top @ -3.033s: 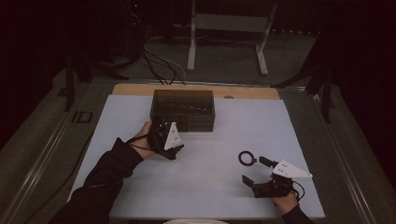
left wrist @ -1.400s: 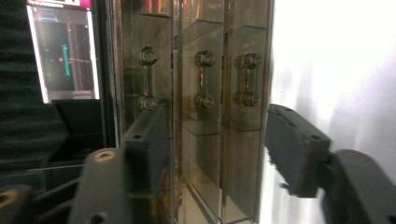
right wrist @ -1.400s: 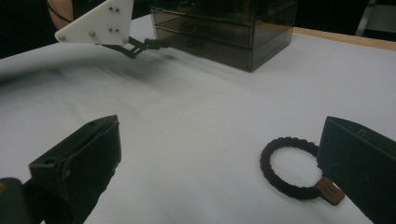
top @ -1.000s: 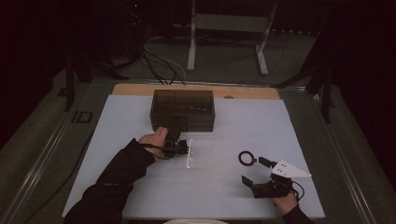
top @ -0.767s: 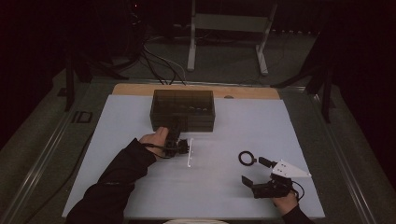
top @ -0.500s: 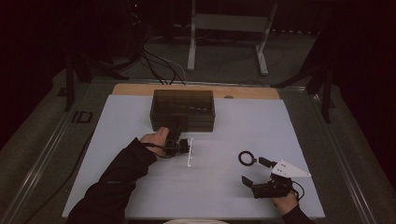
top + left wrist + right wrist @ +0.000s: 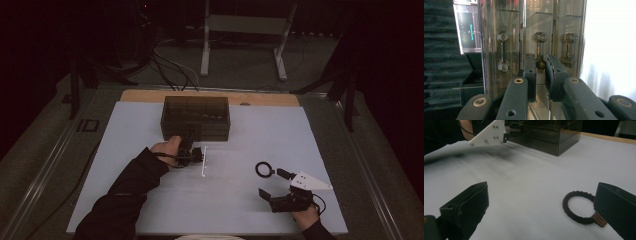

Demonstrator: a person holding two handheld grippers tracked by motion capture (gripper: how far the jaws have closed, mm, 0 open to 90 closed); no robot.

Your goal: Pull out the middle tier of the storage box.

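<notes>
Drawer handle (image 7: pixel 540 51) on the smoky box (image 7: pixel 196 117) sits right between the fingertips of the left gripper (image 7: pixel 545 68): in the left gripper view it is the middle of three small metal bar handles, each with a knob at both ends, and the two black jaws have just been closing in on its nearer knob, the pads now tight against either side of it. The other two handles (image 7: pixel 503 51) stand just to either side, untouched. From the high view the box stands at the far middle of the white table (image 7: pixel 250 210), and the left gripper (image 7: pixel 194 150) reaches into its near face from the left hand (image 7: pixel 166 147), with the gripper's pale plate turned on edge just right of it. Well apart, at the near right of the table, the right gripper (image 7: pixel 267 192) rests low in the right hand (image 7: pixel 306 217), its jaws spread wide. A black braided ring (image 7: pixel 578 207) with a small brown tag lies flat on the table between those open jaws, close by the right-hand one in the right gripper view, though whether it touches that jaw I cannot tell.
</notes>
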